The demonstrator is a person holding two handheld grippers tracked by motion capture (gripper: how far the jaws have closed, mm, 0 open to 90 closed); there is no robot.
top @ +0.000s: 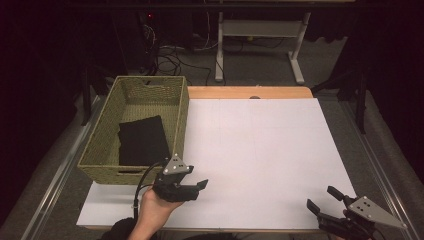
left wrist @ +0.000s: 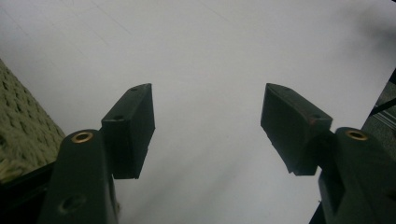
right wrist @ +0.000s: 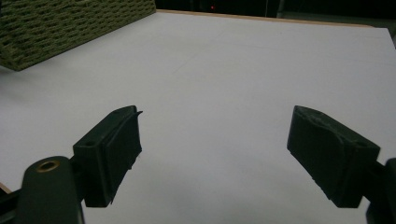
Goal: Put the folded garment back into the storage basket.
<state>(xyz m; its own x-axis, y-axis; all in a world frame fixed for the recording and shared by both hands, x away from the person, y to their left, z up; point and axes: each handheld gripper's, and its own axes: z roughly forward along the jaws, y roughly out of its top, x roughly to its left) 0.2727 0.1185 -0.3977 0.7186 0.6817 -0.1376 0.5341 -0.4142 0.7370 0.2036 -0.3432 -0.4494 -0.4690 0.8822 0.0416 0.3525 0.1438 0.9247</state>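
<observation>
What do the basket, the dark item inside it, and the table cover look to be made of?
The basket looks woven from olive-green fibre or wicker, matte; its walls show a tight plaited texture. The folded black item looks like soft matte cloth, with limp edges and no shine, though its fabric can't be told. The white sheet looks like smooth paper or board, over a wooden tabletop.

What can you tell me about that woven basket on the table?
The basket is rectangular and open-topped, woven from olive-green fibre that looks like grass or paper cord, with walls sloping slightly outward. A handle slot is cut into its far wall. It stands upright at the left edge of the white table sheet. Inside lies a folded black cloth, flat on the bottom. The left tool hovers just off its near right corner, not touching it.
</observation>
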